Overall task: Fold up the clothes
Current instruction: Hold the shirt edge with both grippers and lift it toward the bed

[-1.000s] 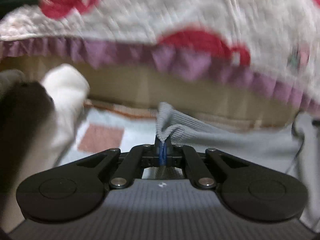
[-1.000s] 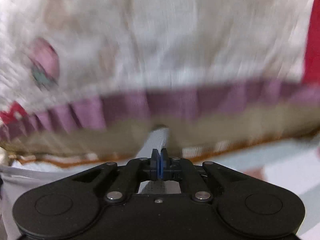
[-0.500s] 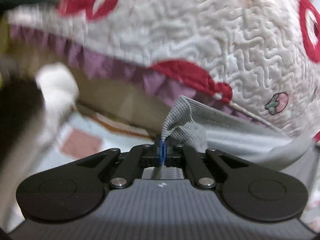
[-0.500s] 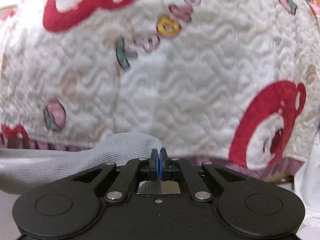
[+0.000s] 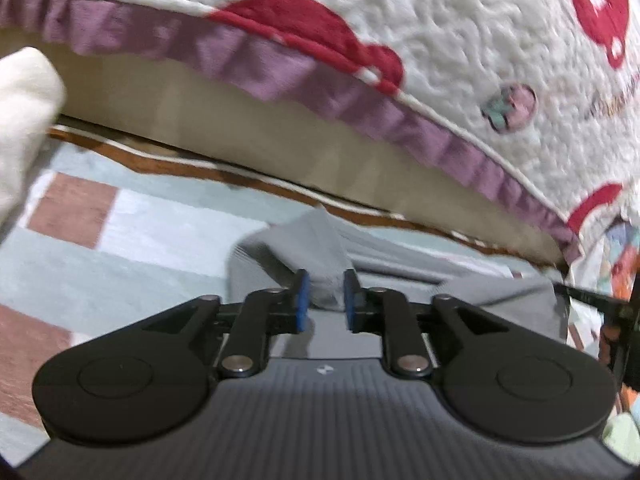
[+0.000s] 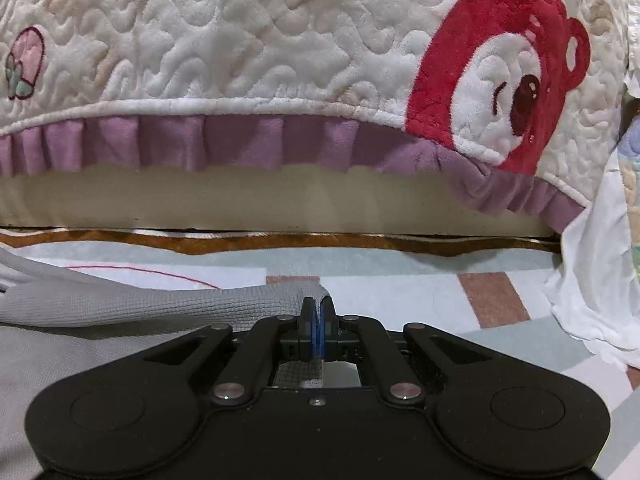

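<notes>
— Quilted white bedcover with a purple frill hangs over a checked rug. And the left gripper?

— Fingers parting, a grey garment fold loose between them on the rug.

— The right one?

— Right gripper pinches the garment's ribbed edge tight, low over the rug.

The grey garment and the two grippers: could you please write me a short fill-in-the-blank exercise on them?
1. The right gripper is shut on the ____ garment.
2. The left gripper has its jaws opening, with a fold of the garment ____ its blue pads.
3. The frill along the quilted cover's edge is ____ in colour.
4. The garment lies on a rug in front of the cover, and the cartoon face on that cover is ____.

Missing words: grey; between; purple; red
</notes>
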A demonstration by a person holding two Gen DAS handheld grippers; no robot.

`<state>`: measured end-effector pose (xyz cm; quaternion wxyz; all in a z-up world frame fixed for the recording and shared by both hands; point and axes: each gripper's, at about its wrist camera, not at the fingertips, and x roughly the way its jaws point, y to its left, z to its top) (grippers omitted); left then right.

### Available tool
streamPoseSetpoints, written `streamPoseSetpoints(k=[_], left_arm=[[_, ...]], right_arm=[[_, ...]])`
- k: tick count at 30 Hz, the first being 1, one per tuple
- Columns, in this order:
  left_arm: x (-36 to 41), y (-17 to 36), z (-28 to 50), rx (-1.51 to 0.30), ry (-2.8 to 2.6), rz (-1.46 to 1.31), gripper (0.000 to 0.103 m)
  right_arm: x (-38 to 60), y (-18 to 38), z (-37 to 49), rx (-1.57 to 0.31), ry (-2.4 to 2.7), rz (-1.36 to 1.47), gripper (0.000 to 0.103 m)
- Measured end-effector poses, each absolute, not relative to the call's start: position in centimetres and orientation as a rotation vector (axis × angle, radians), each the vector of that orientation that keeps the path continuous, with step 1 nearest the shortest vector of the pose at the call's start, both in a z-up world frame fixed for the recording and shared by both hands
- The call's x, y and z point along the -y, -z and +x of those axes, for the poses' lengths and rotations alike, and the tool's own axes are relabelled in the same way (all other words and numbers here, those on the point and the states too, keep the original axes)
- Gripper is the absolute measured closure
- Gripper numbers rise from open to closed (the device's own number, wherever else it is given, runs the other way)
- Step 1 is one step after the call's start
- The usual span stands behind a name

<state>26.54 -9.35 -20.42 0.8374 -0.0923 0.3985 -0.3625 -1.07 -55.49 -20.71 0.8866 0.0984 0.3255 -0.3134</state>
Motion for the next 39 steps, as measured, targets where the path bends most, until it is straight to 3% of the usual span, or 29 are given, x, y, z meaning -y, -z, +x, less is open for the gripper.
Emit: streamPoseSetpoints(k=[4,6,8,9,11,12,15,20,24,26,33,39], left_arm=[[11.0,21.7,26.0,-0.857,0.764,-0.159,0.054],[11.6,22.4,26.7,-0.871,0.731,-0.166,0.052],[12.2,23.1,27.6,-0.886,0.695,-0.176,0.052],[12.4,23.4,28.0,-0.894,0.677,-0.181,0.052],[12.7,24.0,28.8,-0.909,0.681,-0.213,0.065],[13.0,24.0,29.1,-0.909,0.686,-0.184,0.099],[13.7,22.1,29.5,-0.827,0.658,-0.033,0.098],[11.6,16.1,31.5,-0.703,0.59,-0.116,0.098],[11.4,14.7,31.5,-0.661,0.556,-0.109,0.097],[11.4,14.3,31.2,-0.632,0.536,-0.087,0.097],[8.4,12.3,29.0,-0.493,0.424,-0.099,0.097],[6.4,11.9,29.3,-0.436,0.299,-0.103,0.097]], right_arm=[[56.6,20.4,-1.7,-0.638,0.601,0.292,0.094],[57.7,20.2,-2.6,-0.616,0.565,0.379,0.089],[58.9,20.2,-3.2,-0.595,0.539,0.479,0.071],[59.6,20.3,-3.4,-0.587,0.527,0.538,0.057],[61.1,20.8,-3.4,-0.587,0.492,0.678,0.049],[61.8,21.3,-3.3,-0.595,0.475,0.747,0.048],[63.6,23.4,-1.9,-0.66,0.401,0.946,0.046],[62.1,24.1,1.5,-0.701,0.324,0.925,0.045],[58.1,22.9,5.0,-0.755,0.305,0.595,0.047],[56.2,22.1,6.5,-0.766,0.287,0.442,0.096],[51.8,14.2,5.3,-0.416,0.202,0.188,0.097],[50.6,11.3,6.7,-0.324,0.207,0.085,0.097]])
